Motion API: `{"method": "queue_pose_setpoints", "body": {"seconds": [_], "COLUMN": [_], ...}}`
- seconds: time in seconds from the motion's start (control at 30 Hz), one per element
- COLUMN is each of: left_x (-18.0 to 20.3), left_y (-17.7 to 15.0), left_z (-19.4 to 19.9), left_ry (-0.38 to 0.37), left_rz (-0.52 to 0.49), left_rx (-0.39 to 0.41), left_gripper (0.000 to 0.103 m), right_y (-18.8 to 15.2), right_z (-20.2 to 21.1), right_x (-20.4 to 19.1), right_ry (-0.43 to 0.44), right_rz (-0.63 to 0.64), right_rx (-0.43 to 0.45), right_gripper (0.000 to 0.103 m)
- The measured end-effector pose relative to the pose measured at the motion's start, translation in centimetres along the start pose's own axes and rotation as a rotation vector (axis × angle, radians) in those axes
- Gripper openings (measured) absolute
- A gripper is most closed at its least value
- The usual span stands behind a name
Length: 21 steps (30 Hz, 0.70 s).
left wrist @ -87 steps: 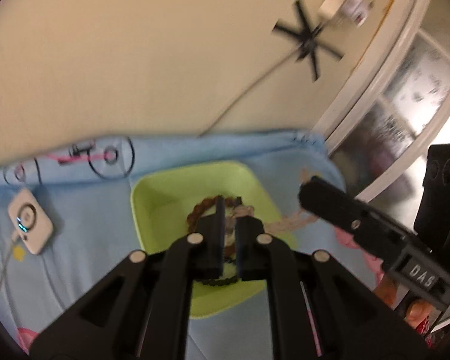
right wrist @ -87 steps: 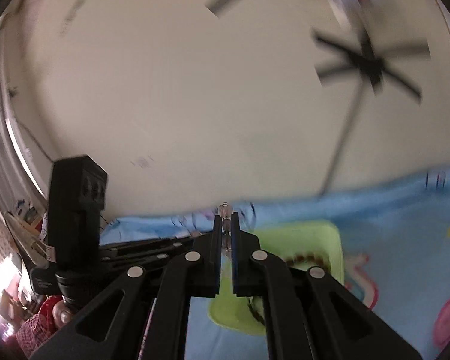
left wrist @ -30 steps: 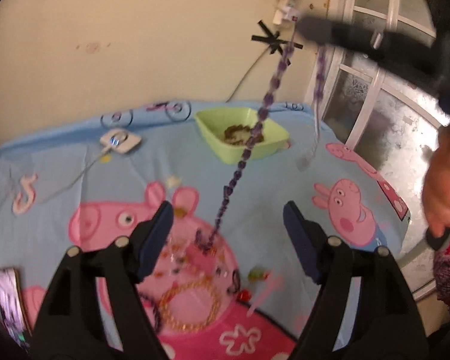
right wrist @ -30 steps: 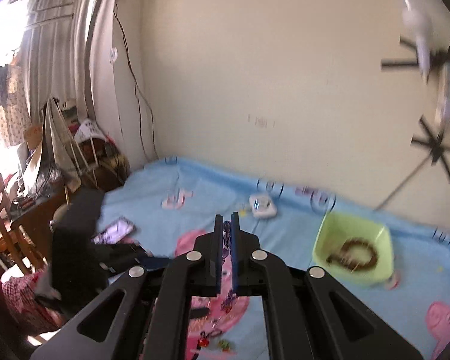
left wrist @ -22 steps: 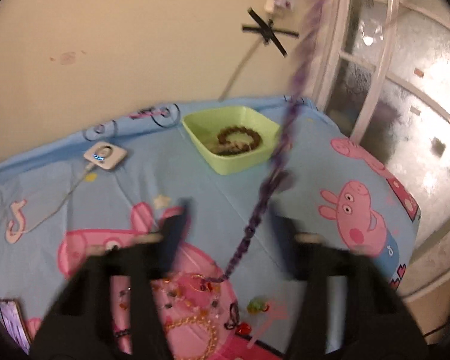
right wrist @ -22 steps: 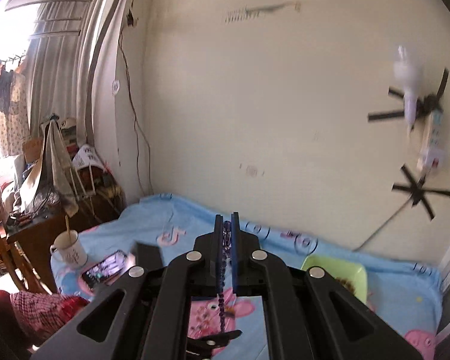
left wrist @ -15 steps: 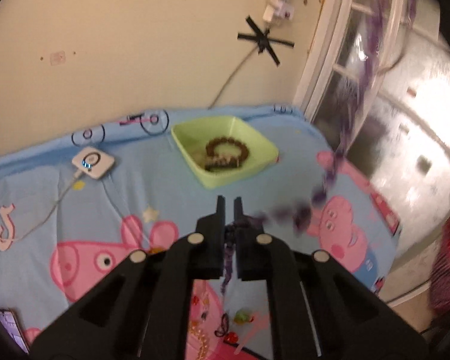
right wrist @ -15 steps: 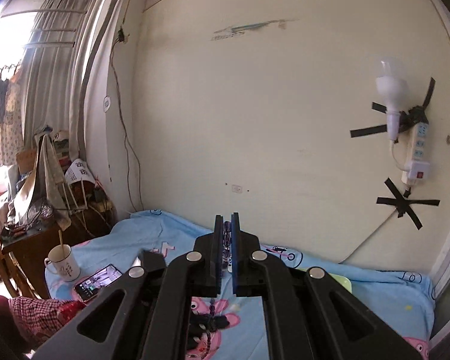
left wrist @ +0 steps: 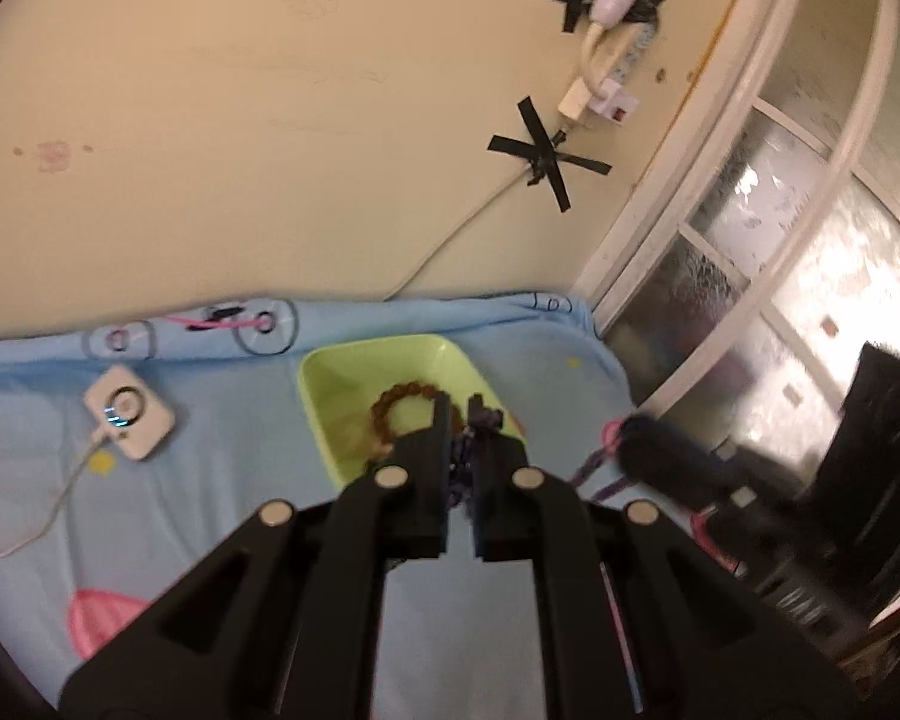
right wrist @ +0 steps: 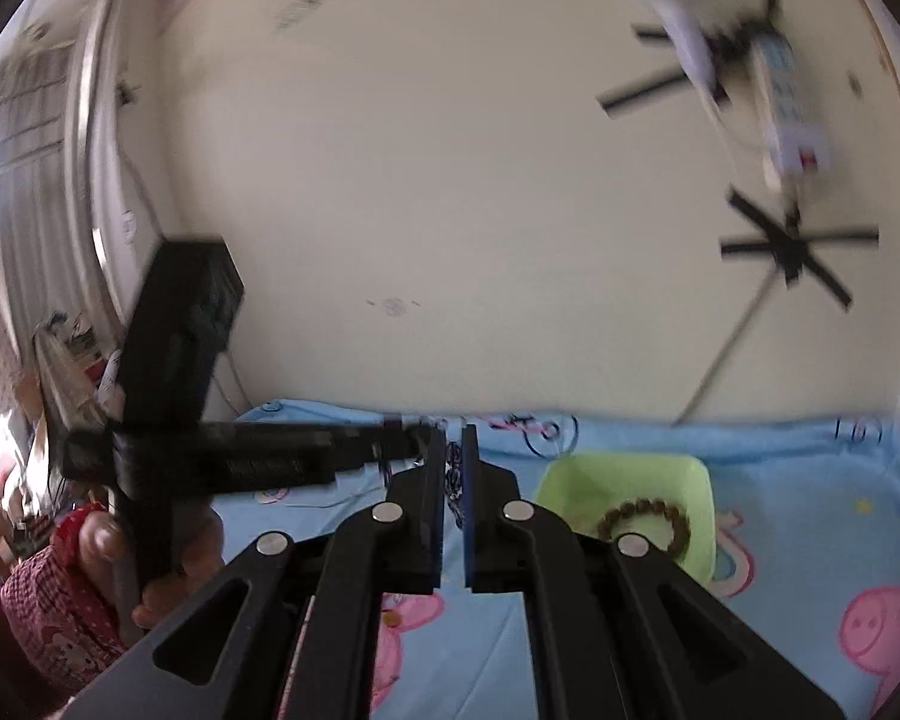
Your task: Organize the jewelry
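Purple bead necklace (left wrist: 463, 468) pinched by both tools, left tool (left wrist: 461, 420) & right tool (right wrist: 453, 450) clamped, above green tray (left wrist: 330, 384) w/ brown bracelet (left wrist: 390, 414)

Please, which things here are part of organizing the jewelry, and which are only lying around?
Part of the job:
- purple bead necklace, pinched by both
- left hand-held gripper
- right hand-held gripper
- green tray
- brown bead bracelet in it

Lying around:
- white charger
- taped power strip

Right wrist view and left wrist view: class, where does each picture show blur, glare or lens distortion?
Right wrist view: the taped power strip and the other gripper's body smear with motion; daylight washes out the left edge. Left wrist view: the window frame bows with fisheye curvature and its glass glares; the green tray stays fairly sharp.
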State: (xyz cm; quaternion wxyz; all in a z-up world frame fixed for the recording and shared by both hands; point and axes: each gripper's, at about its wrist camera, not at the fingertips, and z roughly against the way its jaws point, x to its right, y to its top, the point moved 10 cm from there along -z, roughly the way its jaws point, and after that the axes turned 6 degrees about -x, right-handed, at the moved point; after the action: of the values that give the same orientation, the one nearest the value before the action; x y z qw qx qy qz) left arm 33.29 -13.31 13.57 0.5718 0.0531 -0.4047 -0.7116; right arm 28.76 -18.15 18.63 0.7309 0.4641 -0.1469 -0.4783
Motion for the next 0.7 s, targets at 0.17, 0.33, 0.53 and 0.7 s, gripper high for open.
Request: {"method": "queue_pose_setpoints", "body": {"seconds": [0.17,0.33,0.53,0.7], "left_x": [-0.1,-1.0,-3.6,-7.0], "left_y": [1.7,2.2,1.2,-1.7], "left_z": [-5.2,-9.8,-14.0,-16.5], "left_ry": [0.006,0.016,0.103,0.253], "left_rz": [0.023,0.044,0.079,0.123], "left_rx": [-0.047,-0.097,-0.181,-0.317], "left_gripper": [0.005,0.005,0.006,0.031], "right_y": [-0.8,-2.0,-3.6,-4.9], "right_z": [-3.6,-6.7,-10.2,-11.4], "right_x": [4.9,8.4,11.0,11.6], "right_ry": [-0.024,-0.051,-0.055,-0.081], "right_rz": [-0.096,-0.149,-0.190,-0.207], "right_rx": [-0.050,-0.091,-0.124,-0.143], "right_gripper": [0.000,0.000,0.000,0.000]}}
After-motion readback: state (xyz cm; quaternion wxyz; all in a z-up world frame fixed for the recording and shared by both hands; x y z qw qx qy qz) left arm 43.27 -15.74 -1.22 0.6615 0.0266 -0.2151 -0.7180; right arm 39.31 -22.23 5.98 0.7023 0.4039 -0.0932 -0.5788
